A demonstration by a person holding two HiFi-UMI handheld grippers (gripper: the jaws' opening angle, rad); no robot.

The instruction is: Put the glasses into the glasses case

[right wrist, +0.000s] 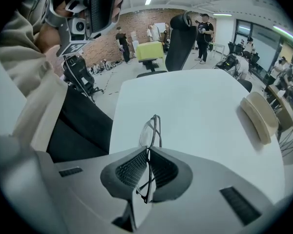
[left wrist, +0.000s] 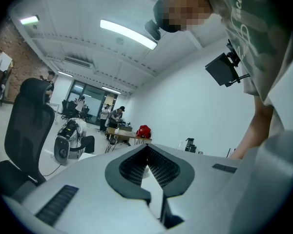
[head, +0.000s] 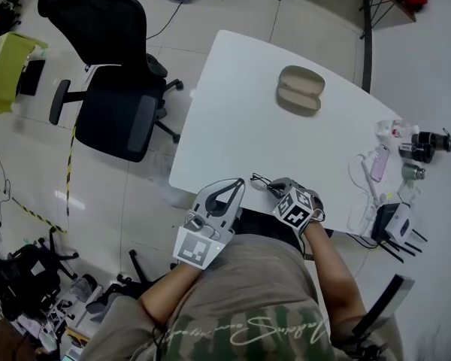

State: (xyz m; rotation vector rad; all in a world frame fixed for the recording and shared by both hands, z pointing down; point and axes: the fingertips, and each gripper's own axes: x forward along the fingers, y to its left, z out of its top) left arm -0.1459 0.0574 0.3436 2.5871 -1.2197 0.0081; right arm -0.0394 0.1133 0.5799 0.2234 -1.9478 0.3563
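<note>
Right tool (right wrist: pixel 147 150): clamped on the glasses (right wrist: pixel 151 128), held at the near edge of the white counter (head: pixel 233 119).
Left tool (left wrist: pixel 147 149): jaws pressed together, nothing gripped.
Glasses case (head: pixel 299 90): laid open at the counter's far side, well apart.
Black office chair (head: pixel 113 89): stood on the tiled floor (head: pixel 135 194) beside the counter.

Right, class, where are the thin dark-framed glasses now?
The dark wire-framed glasses are clamped between the jaws of the right gripper, at the white table's near edge in the head view, with the beige oval case farther across it.
</note>
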